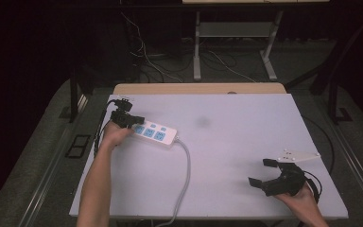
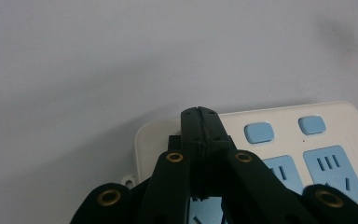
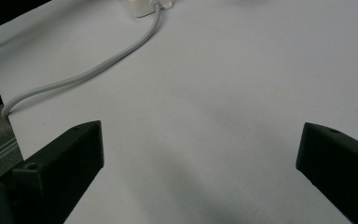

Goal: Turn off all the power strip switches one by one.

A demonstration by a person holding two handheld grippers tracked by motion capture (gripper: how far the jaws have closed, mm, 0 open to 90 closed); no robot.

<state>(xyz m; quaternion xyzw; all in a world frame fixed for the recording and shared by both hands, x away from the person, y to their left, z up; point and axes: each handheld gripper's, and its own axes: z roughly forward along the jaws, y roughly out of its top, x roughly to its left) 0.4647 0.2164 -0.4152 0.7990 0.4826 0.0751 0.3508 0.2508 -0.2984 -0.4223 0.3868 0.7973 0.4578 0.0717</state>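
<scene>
Pressing closed left claw (image 1: 133,120) down on left end of power strip (image 1: 155,133), near table's (image 1: 227,142) far left corner. Right claw (image 1: 263,172) spread wide, holding nothing, far right of strip. Risk: tips slide off, strip skids, cord (image 1: 185,175) tugs.

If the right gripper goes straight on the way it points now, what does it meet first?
Probably nothing soon: the open right gripper faces bare white table. Farther along lie the grey cable and the power strip, though depth is hard to judge.
</scene>
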